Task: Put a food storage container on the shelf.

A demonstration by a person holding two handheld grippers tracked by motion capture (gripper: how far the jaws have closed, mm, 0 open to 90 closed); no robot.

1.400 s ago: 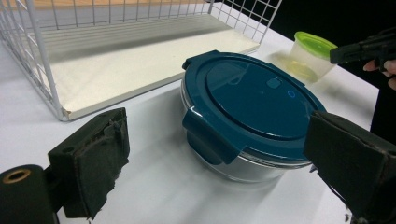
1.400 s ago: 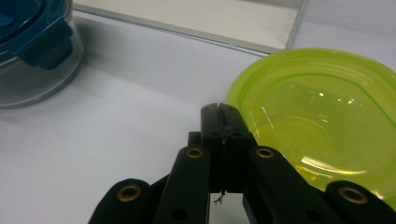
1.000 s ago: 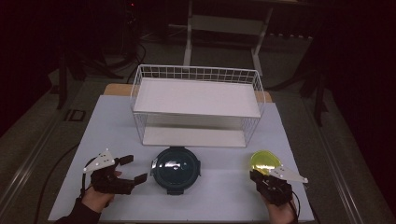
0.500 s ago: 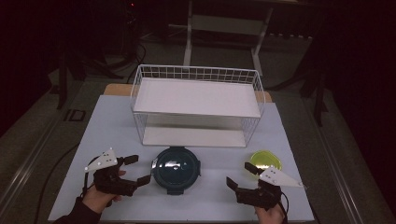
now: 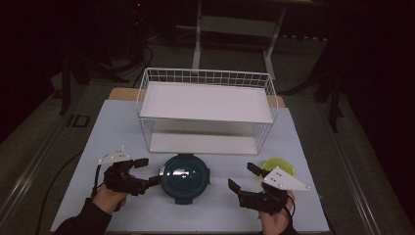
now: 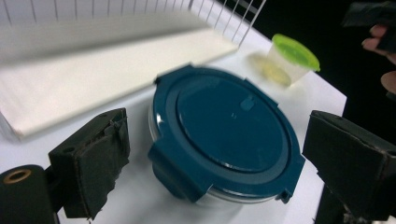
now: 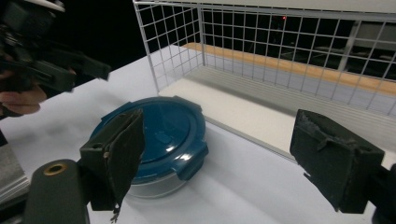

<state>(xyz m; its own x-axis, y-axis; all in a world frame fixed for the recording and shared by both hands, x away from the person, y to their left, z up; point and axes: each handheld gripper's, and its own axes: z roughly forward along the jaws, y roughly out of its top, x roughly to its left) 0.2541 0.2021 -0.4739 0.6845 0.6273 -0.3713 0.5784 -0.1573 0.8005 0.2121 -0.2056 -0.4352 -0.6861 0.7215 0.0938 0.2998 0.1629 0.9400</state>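
Observation:
A round container with a dark blue clip lid (image 5: 186,177) stands at the front middle of the white table. My left gripper (image 5: 149,171) is open just left of it; in the left gripper view its jaws (image 6: 217,154) stand wide on either side of the lid (image 6: 224,135), apart from it. My right gripper (image 5: 243,177) is open to the container's right and turned toward it (image 7: 159,135). Its jaws (image 7: 224,154) have just opened wide, then come in slightly, with nothing between them. A small clear cup with a green lid (image 5: 279,166) (image 6: 292,58) stands free behind the right hand.
A white wire rack (image 5: 205,107) with two shelves stands behind the container, its lower shelf (image 7: 243,112) open to the front. The table's front edge (image 5: 195,231) runs close under both hands. The left gripper (image 7: 51,60) appears far off in the right gripper view.
My right gripper let go of the green-lidded cup, opened, and moved left toward the blue container. My left gripper edged slightly closer to the container.

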